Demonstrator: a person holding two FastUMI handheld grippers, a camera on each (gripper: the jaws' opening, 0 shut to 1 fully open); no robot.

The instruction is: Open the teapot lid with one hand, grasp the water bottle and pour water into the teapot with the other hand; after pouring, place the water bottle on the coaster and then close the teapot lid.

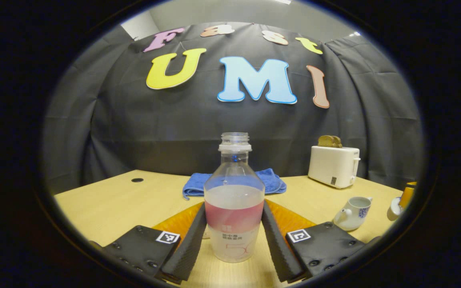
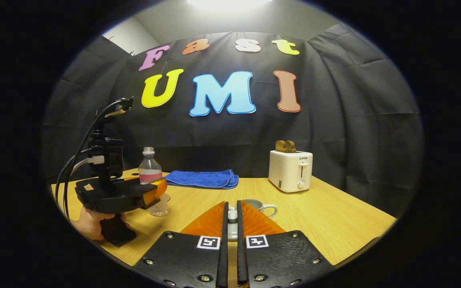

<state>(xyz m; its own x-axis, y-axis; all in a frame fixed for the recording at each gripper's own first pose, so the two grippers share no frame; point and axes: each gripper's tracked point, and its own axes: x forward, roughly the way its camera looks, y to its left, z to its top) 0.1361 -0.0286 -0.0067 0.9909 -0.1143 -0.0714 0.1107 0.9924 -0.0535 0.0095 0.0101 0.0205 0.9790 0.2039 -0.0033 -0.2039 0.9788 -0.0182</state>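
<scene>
Left gripper [image 1: 233, 236] astride water bottle [image 1: 234, 208], uncapped

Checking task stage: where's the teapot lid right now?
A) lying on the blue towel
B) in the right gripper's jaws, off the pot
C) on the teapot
B: the lid is pinched between the jaws of the right gripper, and the teapot stands with its top open.

right gripper [image 2: 232, 218] pinched on teapot lid [image 2: 233, 216] above teapot [image 2: 259, 207], mid-table [image 2: 334, 220]. left gripper [image 2: 156, 192] around water bottle [image 2: 151, 176] near left edge.
</scene>
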